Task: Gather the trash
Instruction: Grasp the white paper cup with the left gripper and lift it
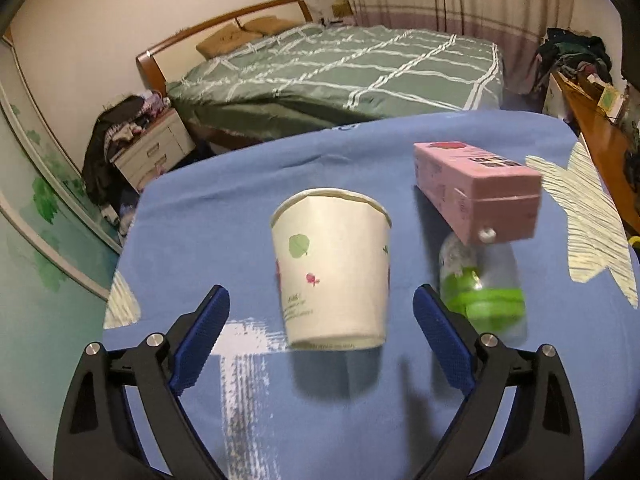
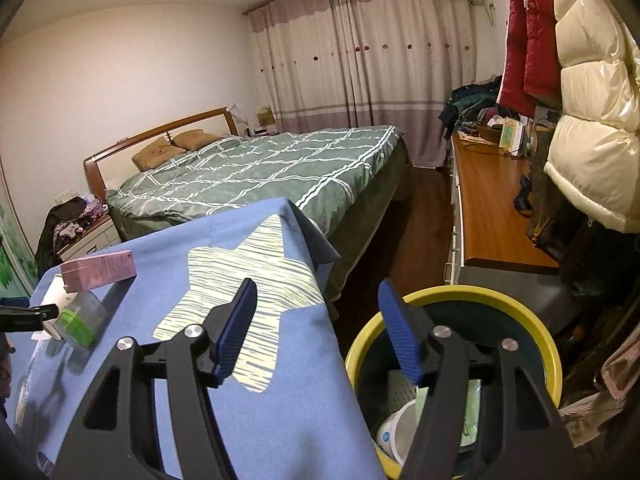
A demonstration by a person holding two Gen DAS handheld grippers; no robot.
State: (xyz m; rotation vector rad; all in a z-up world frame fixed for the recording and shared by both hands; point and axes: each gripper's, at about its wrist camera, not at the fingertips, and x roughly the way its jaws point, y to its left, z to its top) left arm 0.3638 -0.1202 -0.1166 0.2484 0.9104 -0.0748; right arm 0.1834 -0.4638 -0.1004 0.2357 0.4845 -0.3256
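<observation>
— Surface (image 1: 248, 216) first: we see blue cloth with pale star prints, and beside its edge our yellow-rimmed bin (image 2: 516, 304) with some trash already inside.

— Which step are we on?

— Our guess is the next pickup. The paper cup (image 1: 332, 268) stands upright in front of our left gripper (image 1: 322, 314), whose jaws are spread wide on either side of the cup's base without touching it. Our right gripper (image 2: 320, 328) hangs over the bin's near rim, jaws parted and empty.

— What else is left?

— The pink carton (image 1: 476, 188) rests on top of the clear bottle with a green label (image 1: 486, 292), just right of the cup. Next we should advance and close gently, so the thin wall does not crush.
</observation>
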